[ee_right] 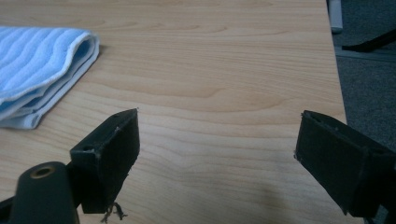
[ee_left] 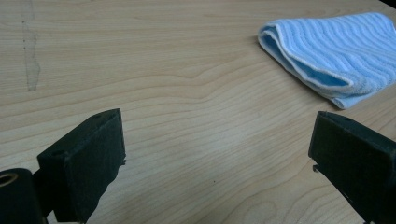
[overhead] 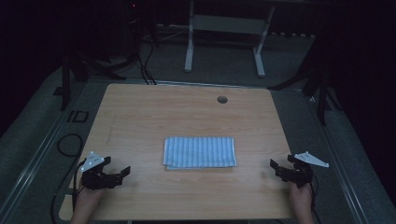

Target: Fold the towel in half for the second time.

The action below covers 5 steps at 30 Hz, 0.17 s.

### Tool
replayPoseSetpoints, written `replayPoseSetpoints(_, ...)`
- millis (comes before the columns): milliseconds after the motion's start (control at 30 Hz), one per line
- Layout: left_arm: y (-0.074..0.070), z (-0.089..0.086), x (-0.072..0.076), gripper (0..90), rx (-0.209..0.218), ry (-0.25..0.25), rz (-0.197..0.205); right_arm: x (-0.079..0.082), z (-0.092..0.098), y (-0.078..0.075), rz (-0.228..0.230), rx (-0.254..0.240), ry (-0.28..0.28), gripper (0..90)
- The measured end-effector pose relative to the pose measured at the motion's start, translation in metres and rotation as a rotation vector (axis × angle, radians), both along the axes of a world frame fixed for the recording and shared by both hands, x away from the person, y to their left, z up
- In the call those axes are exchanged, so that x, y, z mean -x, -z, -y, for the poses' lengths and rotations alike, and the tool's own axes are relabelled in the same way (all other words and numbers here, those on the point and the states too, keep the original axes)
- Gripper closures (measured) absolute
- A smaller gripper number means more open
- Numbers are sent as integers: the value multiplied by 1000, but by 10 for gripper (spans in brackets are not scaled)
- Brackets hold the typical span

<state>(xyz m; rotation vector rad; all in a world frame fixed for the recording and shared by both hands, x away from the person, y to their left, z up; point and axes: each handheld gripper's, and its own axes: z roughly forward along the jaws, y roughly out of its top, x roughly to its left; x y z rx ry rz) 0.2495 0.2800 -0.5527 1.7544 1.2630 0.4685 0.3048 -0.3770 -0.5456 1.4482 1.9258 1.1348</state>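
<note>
We find one folded towel [overhead: 199, 152], blue with pale stripes, lying flat near the middle of the wooden table [overhead: 140, 112], roughly between the two grippers and well apart from each. The left gripper [overhead: 122, 171] rests at the near left edge of the table with its jaws spread wide and nothing between them; the right gripper [overhead: 275, 165] sits at the near right edge, likewise spread and empty. In the left gripper view the towel [ee_left: 334, 49] shows a rounded fold along its nearest side, with several stacked layers and a white hem visible; in the right gripper view the towel [ee_right: 39, 65] shows layered edges at its near corner. We judge the cloth light, soft and limp: it should sag and unfold if lifted by a single layer, and it is neither fragile nor slippery against the pads. We would take hold at the corners or along an edge, pinching all layers together if the fold is to be kept, or the top layer alone if it is to be opened. Count: one towel, two grippers, one table, one round hole [overhead: 222, 99] toward the far edge.
</note>
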Motion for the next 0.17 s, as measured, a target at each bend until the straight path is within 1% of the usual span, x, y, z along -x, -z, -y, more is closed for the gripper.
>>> replayPoseSetpoints(167, 1, 0, 0, 39, 2, 2, -3, 0, 2, 0, -7, -12, 3, 134)
